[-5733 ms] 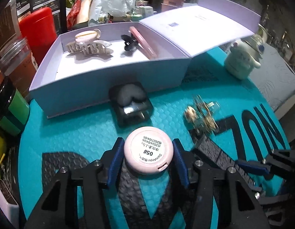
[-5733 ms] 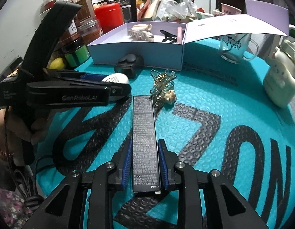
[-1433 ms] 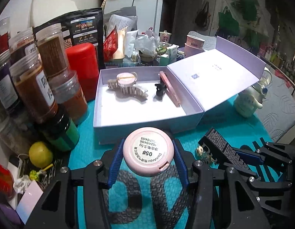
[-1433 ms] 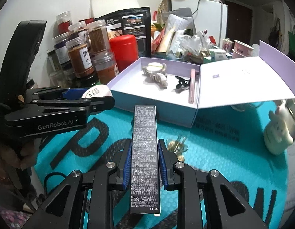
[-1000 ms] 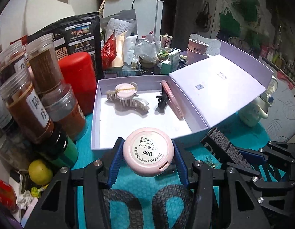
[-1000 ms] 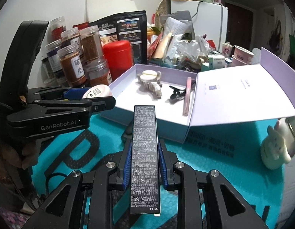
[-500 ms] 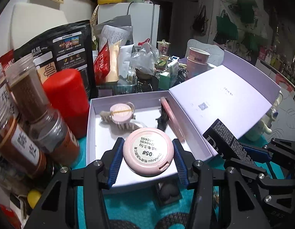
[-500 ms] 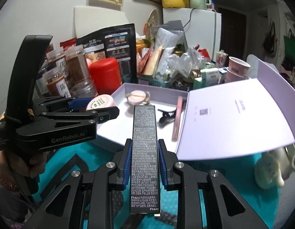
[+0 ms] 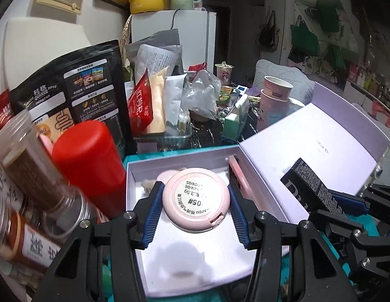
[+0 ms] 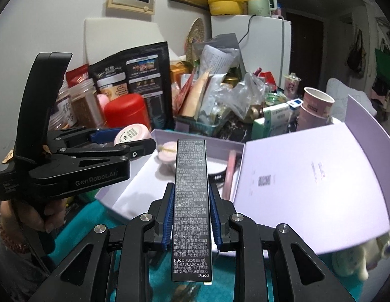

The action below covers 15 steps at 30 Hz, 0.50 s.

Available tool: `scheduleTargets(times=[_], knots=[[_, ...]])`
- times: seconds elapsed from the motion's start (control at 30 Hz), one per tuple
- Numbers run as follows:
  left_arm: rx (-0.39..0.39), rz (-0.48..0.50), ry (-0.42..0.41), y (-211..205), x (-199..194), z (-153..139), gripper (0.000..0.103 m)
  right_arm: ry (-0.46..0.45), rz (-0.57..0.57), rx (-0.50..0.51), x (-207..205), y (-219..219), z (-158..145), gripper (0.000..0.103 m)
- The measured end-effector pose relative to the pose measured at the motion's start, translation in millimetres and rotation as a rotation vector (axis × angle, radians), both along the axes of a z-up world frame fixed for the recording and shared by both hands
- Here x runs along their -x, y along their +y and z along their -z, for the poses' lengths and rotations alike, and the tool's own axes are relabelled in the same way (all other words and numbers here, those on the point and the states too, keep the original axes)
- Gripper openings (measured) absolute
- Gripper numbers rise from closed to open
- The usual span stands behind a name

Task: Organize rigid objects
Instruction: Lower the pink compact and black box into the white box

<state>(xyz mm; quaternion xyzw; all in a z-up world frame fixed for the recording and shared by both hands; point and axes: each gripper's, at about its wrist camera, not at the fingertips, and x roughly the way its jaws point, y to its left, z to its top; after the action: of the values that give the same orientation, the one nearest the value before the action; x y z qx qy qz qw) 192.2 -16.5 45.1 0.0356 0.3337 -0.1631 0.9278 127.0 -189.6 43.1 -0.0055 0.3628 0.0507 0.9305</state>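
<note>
Left claw (image 9: 196, 210) is clamped on a round pink plastic compact with a white label (image 9: 196, 198), blue pads squeezing it from both sides, and it hangs over the open floor of the pale lilac cardboard box (image 9: 195, 264). Right claw (image 10: 191, 216) is clamped just as snugly on a long black carton with tiny white print (image 10: 191, 201), its far end poking over the box's near wall.

Inside the box there's a pale hair clip (image 10: 167, 152) at the back and a slim pink bar (image 9: 241, 182) lying along the right wall, with the lilac lid (image 10: 321, 176) flopped open to the right. Outside the left wall, a red cylindrical canister (image 9: 89, 161) and clear spice jars (image 9: 31, 166) crowd in close, all on the teal bubble mat over the worktop (image 10: 81, 224).

If I were doing this, I'd lower the compact straight down onto the bare white patch up front, only letting go once it's nearly resting so it doesn't roll. The carton looks best laid flat, parallel to the pink bar. One hand at a time, since the claws sit close together.
</note>
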Motion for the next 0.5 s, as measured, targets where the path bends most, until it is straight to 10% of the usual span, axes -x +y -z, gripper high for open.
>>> scheduleTargets(times=[0.5], knots=[[-0.004,0.014,0.009,-9.2,-47.6,3.3,0.050,-0.023,0.030,0.010,-43.9,-13.5,-1.3,0.025]])
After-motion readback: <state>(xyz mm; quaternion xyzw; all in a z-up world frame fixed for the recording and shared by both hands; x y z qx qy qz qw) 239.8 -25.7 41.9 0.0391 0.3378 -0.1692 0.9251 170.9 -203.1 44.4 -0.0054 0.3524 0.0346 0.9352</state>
